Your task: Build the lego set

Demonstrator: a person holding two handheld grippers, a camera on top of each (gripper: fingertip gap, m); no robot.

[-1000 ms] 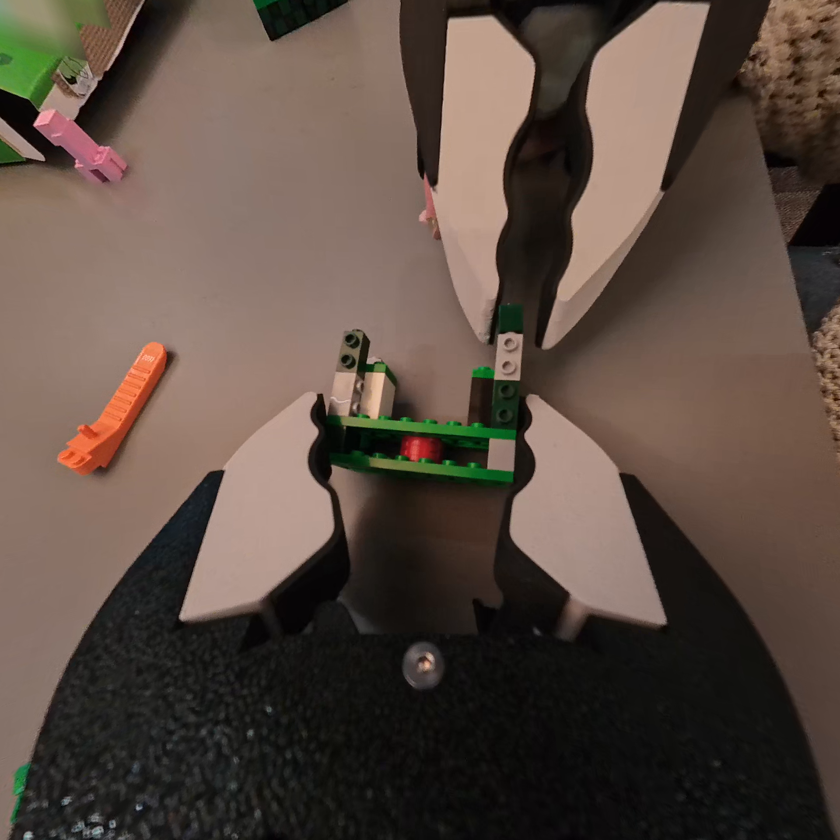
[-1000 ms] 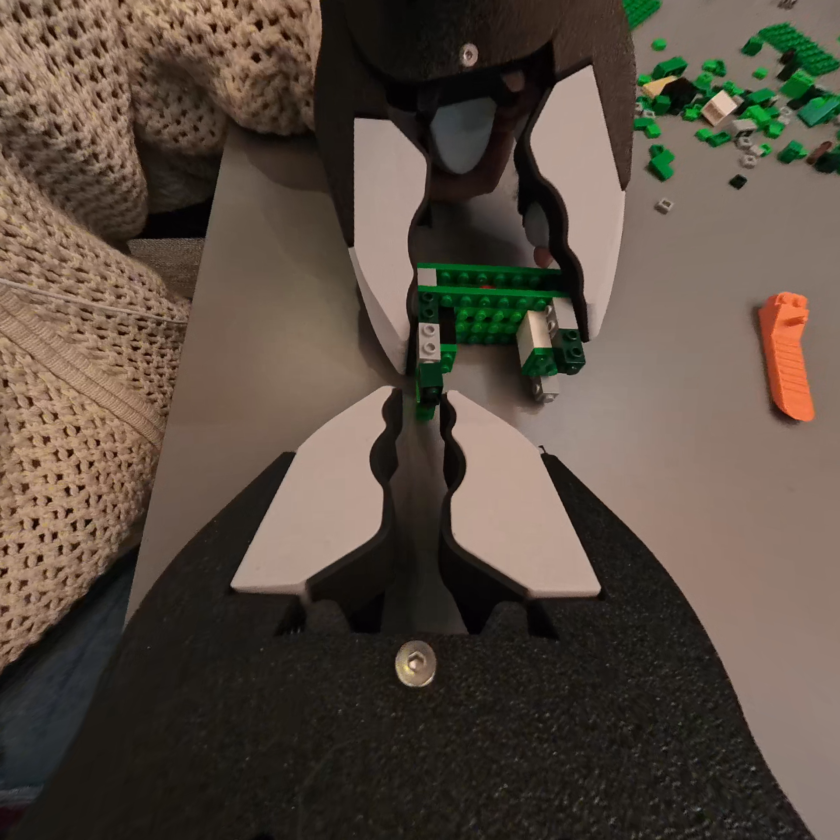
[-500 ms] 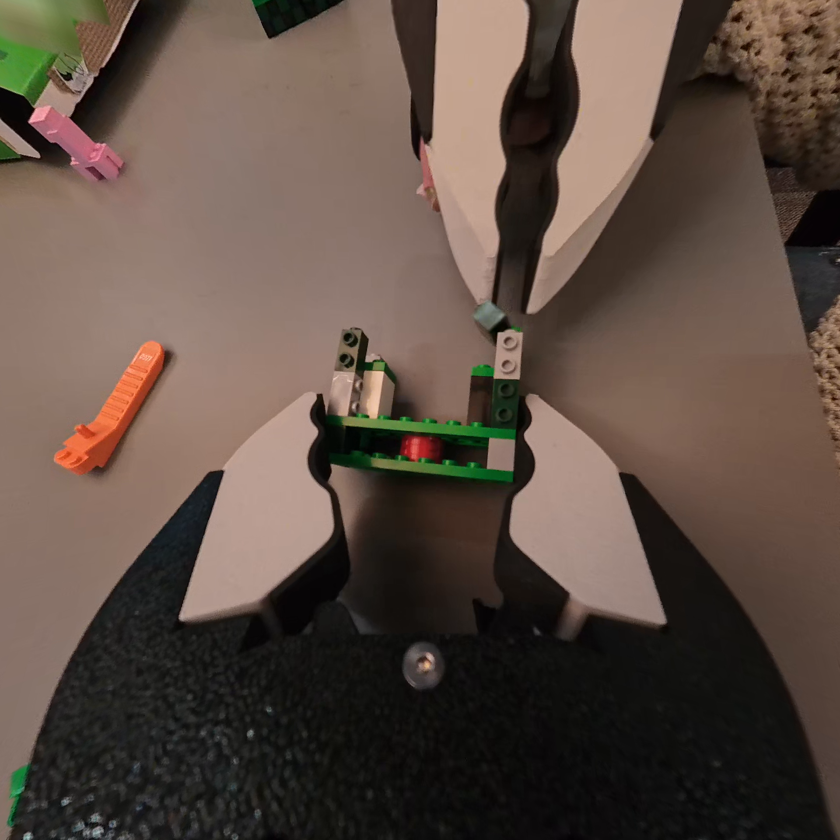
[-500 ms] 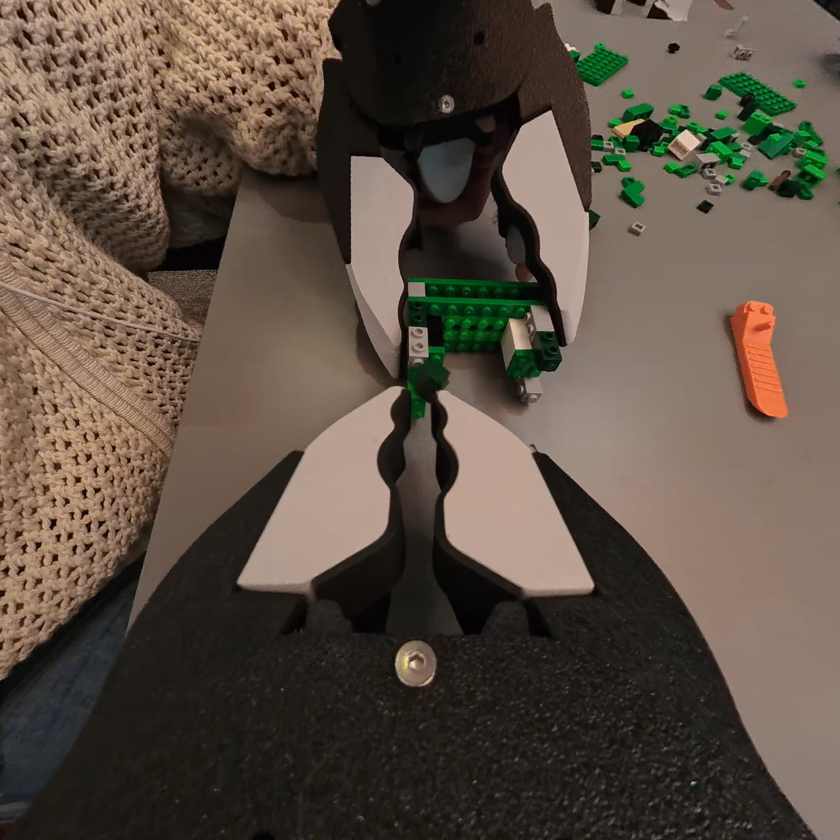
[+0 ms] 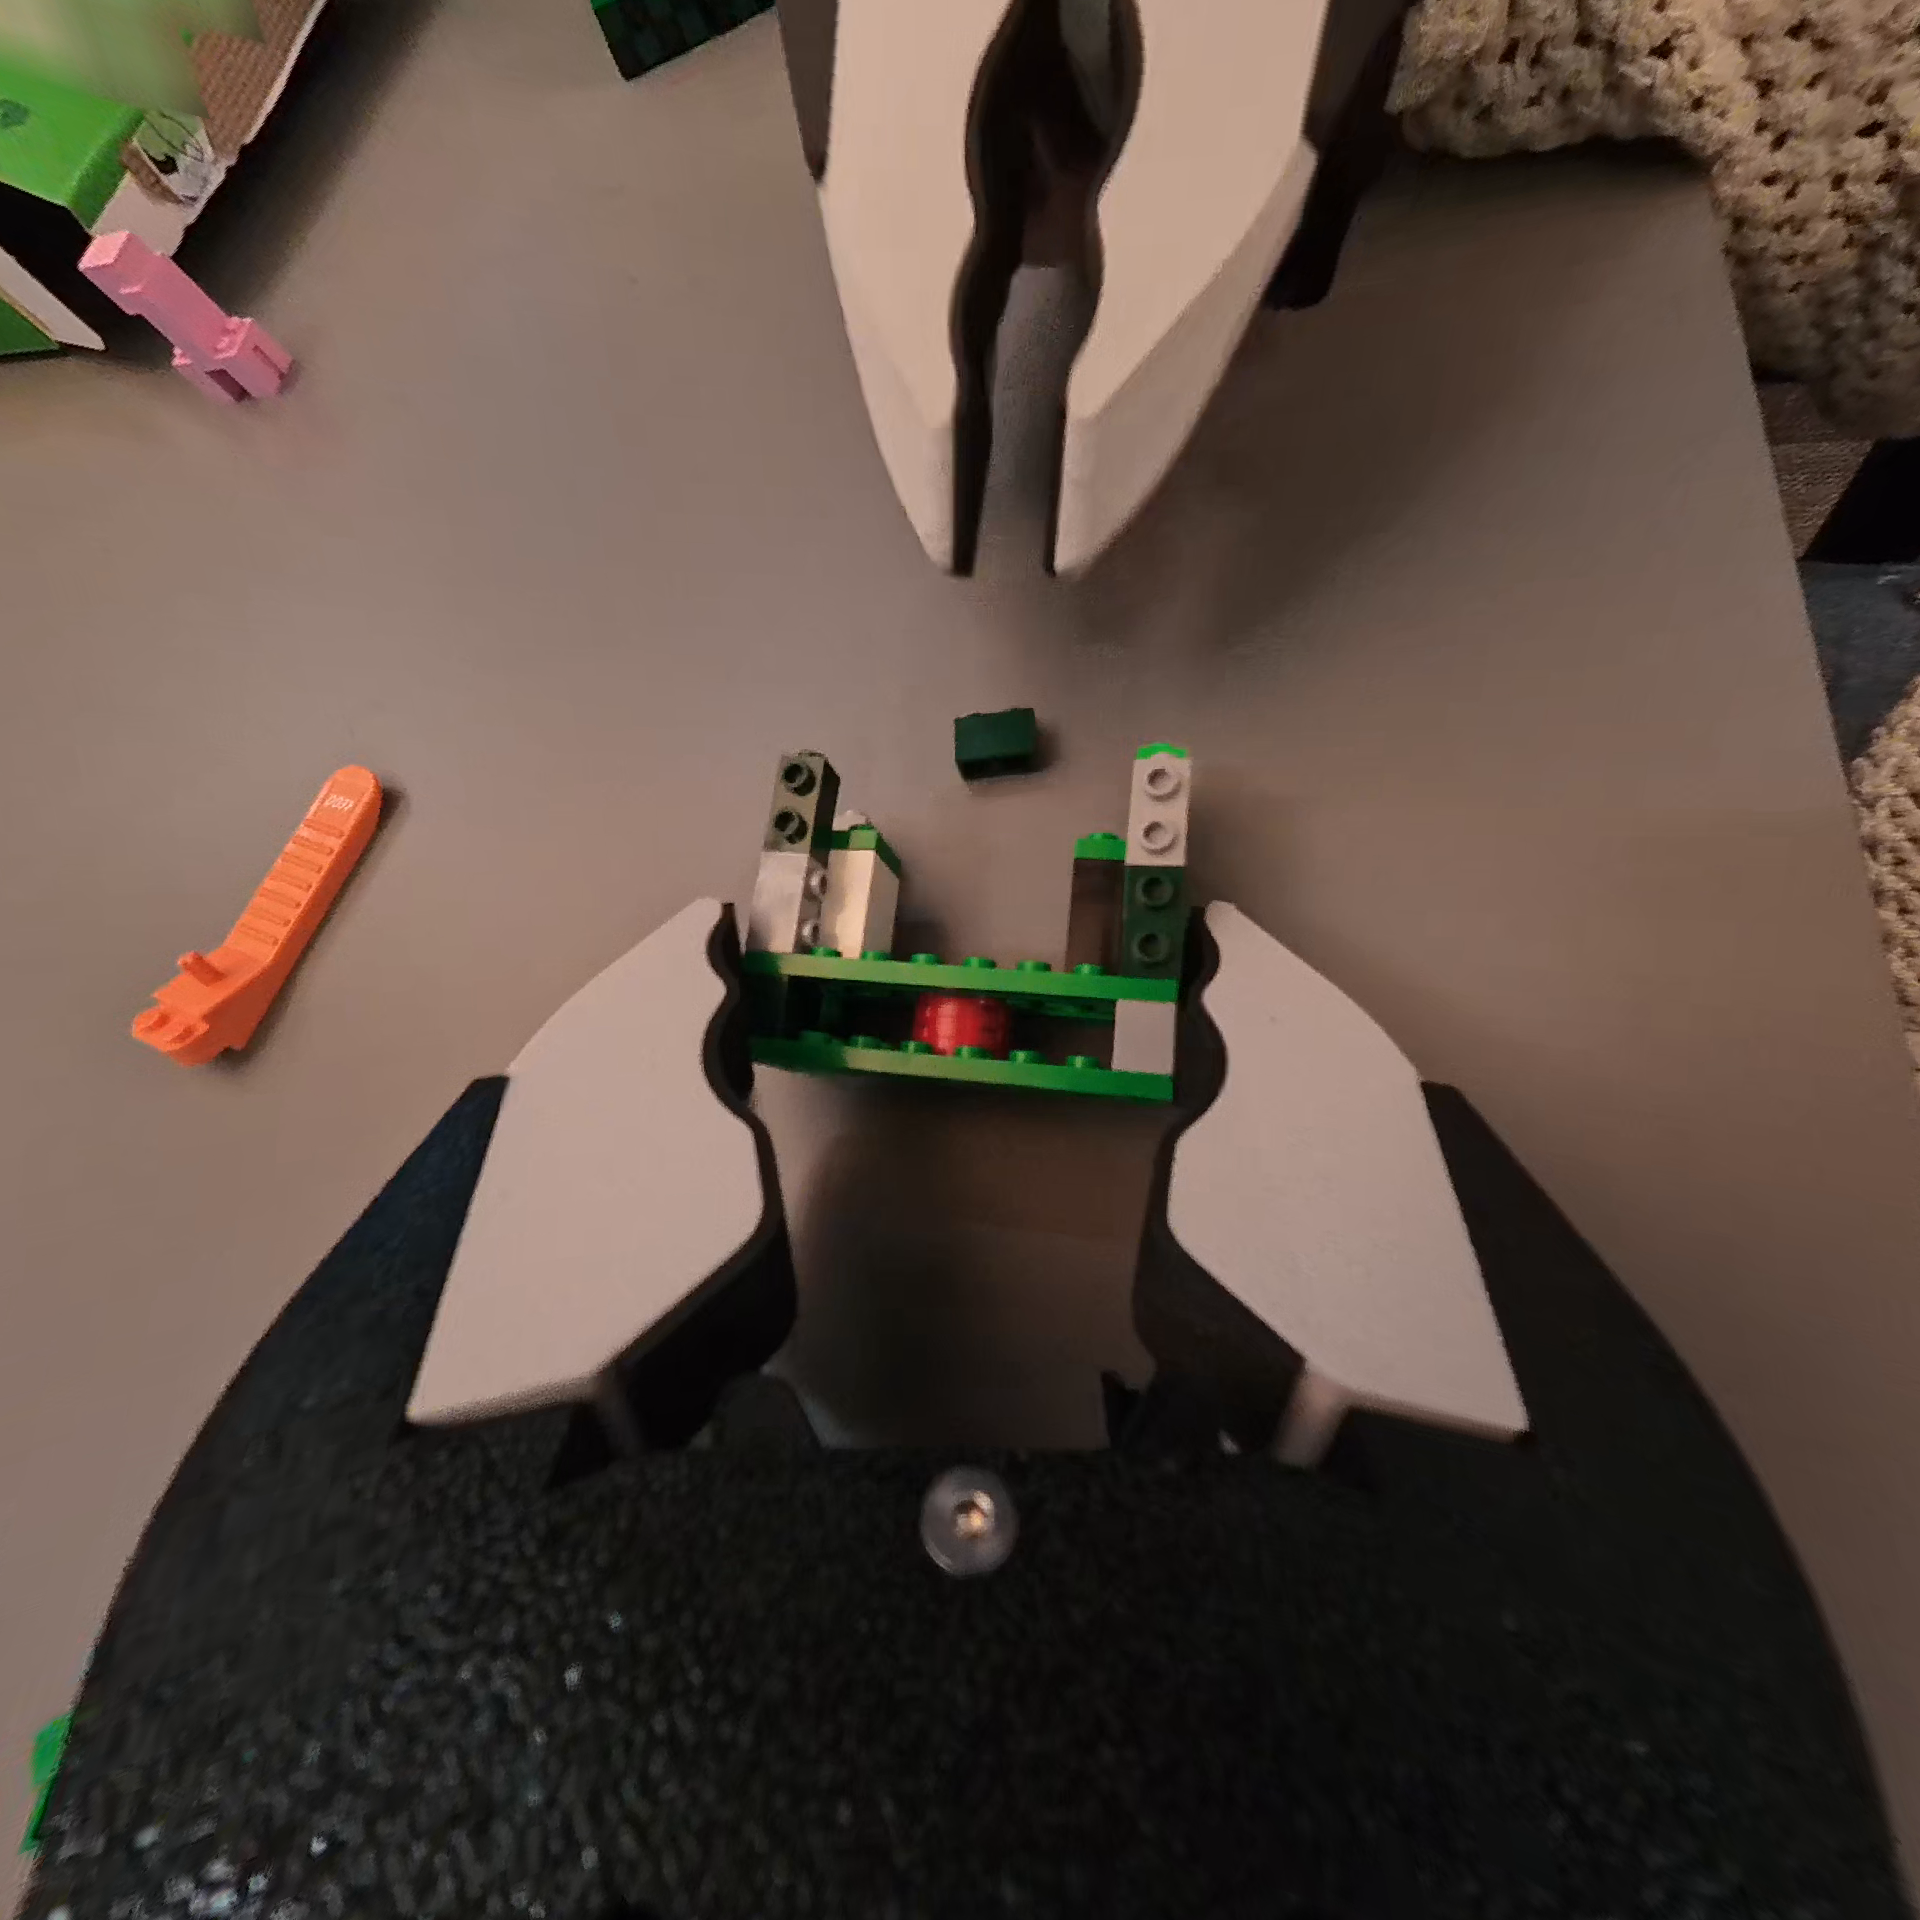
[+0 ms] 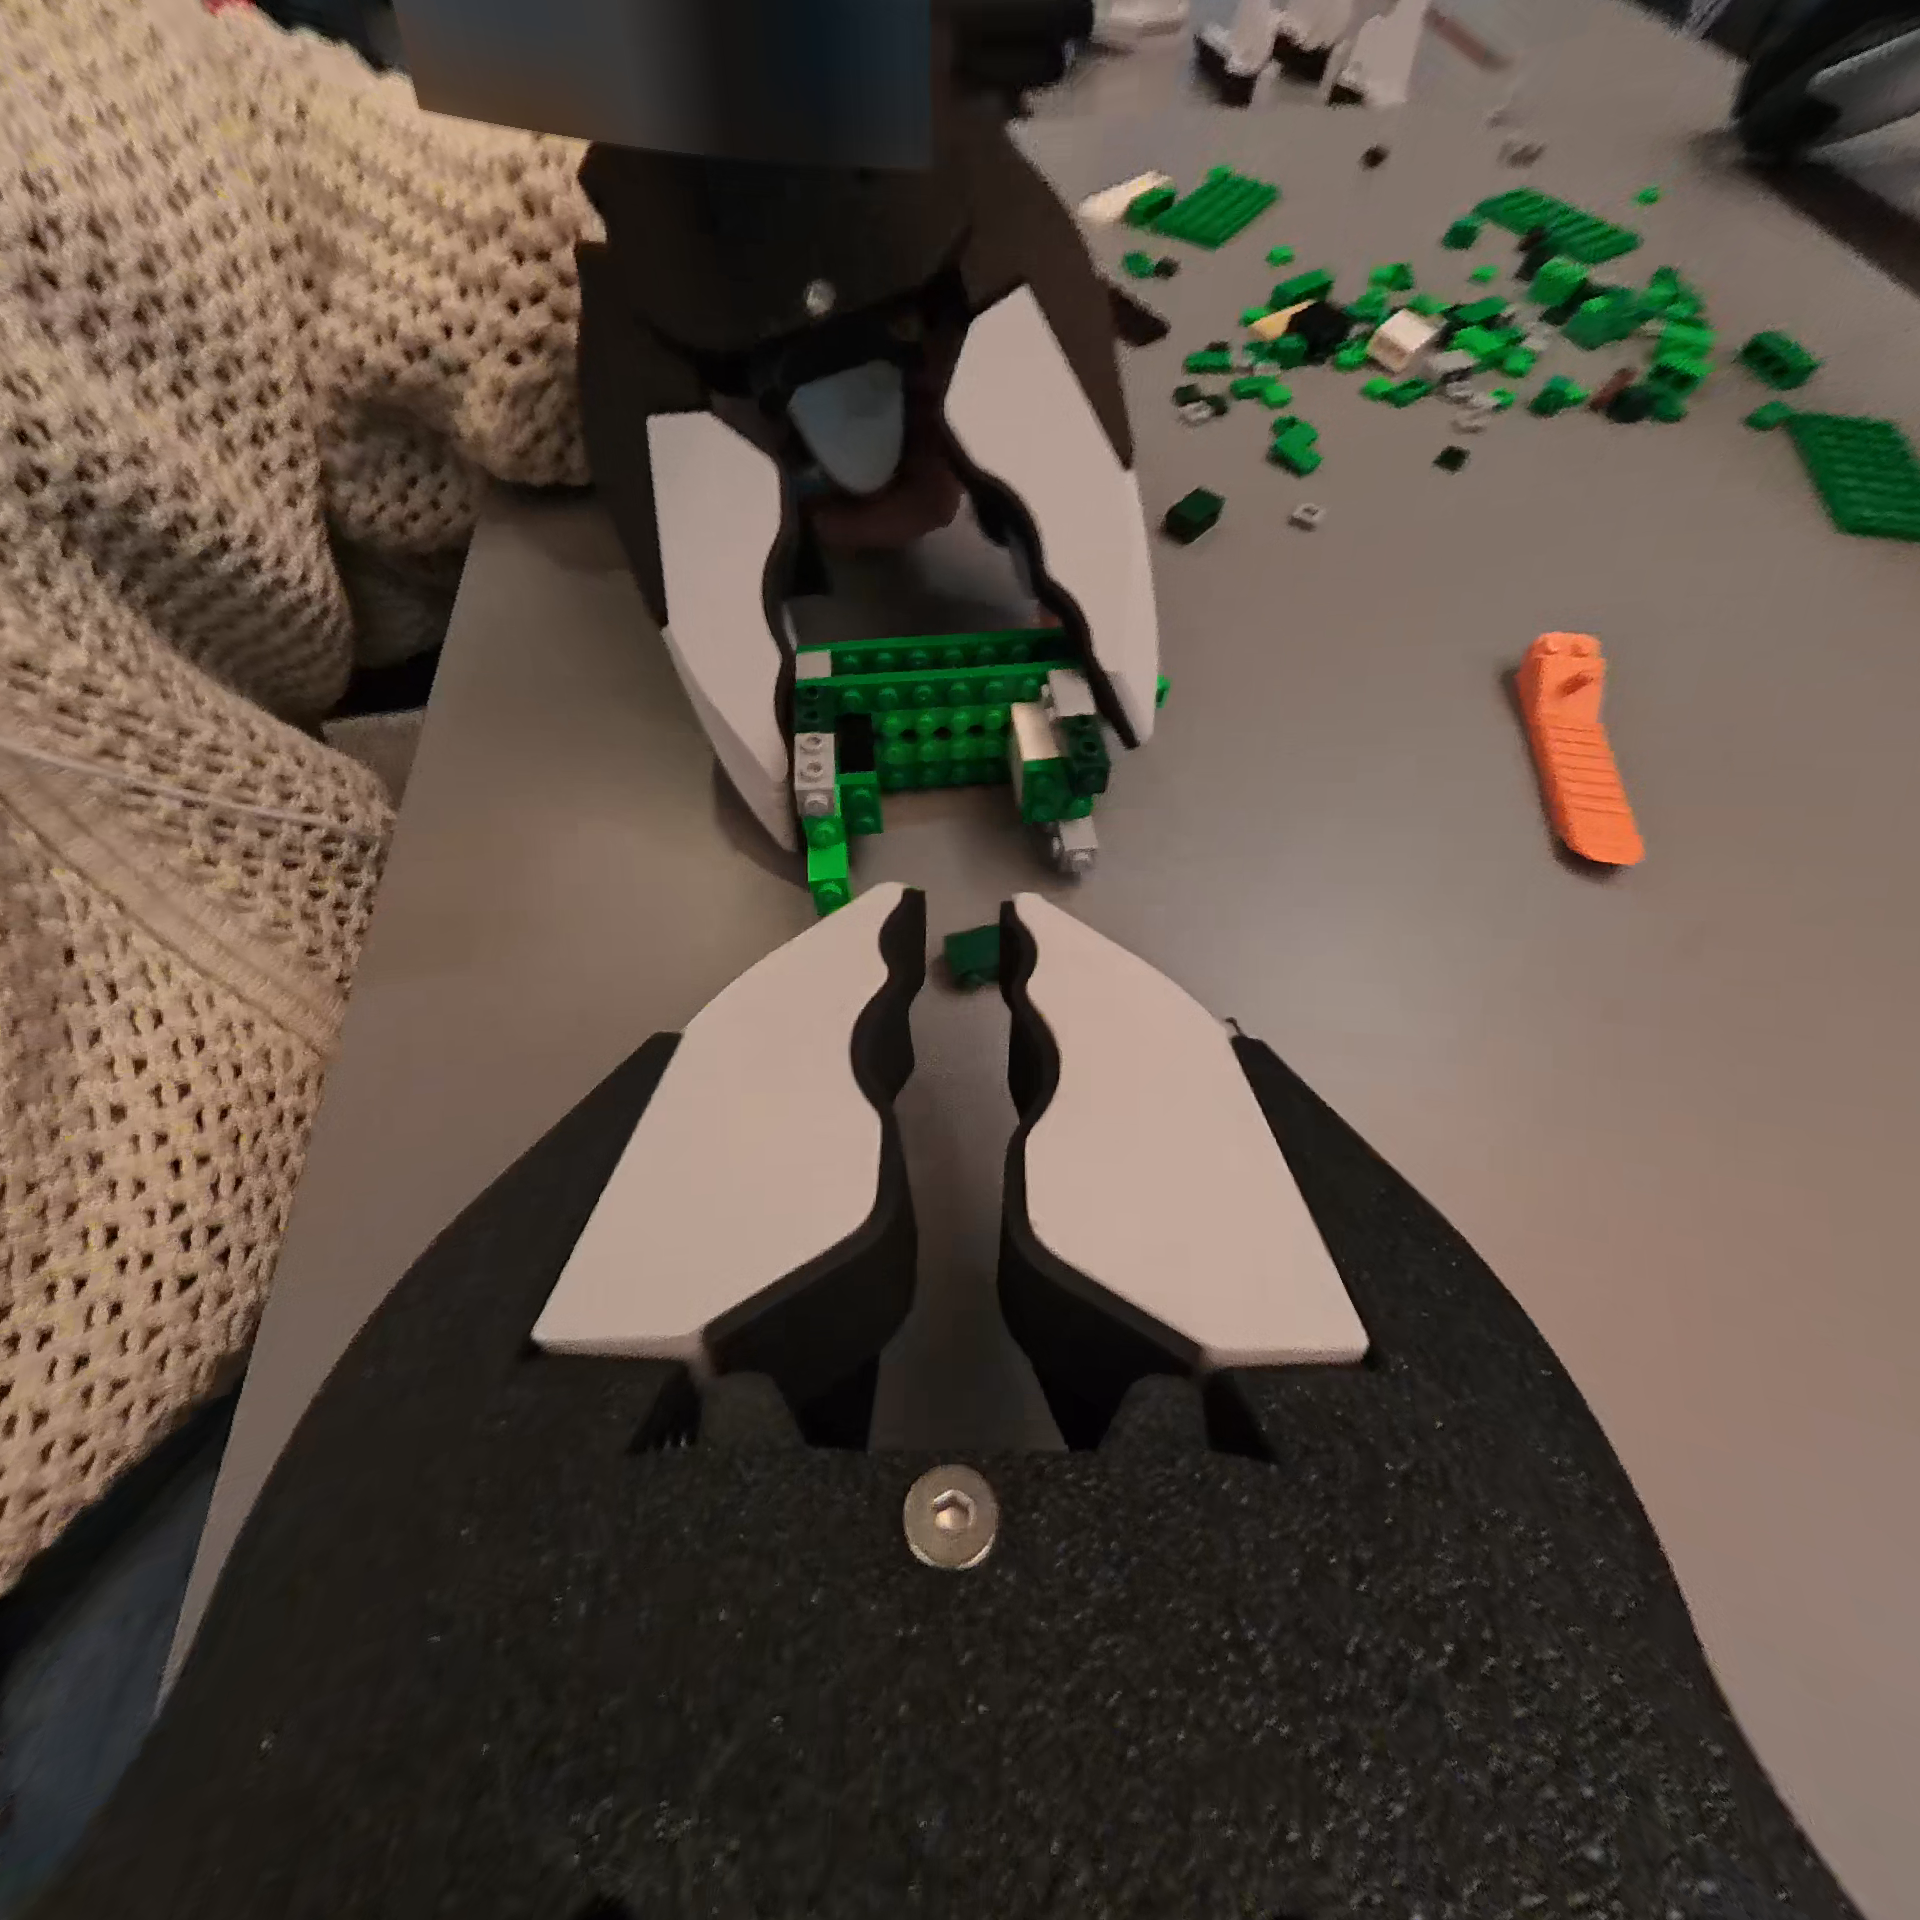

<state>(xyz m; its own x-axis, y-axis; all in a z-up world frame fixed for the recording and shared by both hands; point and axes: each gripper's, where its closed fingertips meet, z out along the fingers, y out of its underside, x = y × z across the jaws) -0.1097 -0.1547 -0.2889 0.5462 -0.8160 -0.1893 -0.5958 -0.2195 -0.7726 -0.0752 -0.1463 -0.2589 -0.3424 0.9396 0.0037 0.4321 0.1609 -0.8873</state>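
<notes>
Left gripper [image 5: 961, 997] clamped one green Lego assembly [image 5: 966, 1013] on the grey table [image 5: 582, 623]; right gripper [image 6: 964, 914] hung slightly parted and empty above one loose dark-green brick [image 5: 995, 742]. One orange brick separator [image 5: 260, 920] lay well apart.

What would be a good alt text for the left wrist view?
The left gripper holds a green lego build between its jaws on a grey table. A loose dark green brick lies just beyond, below the open right gripper; an orange separator tool lies left.
</notes>
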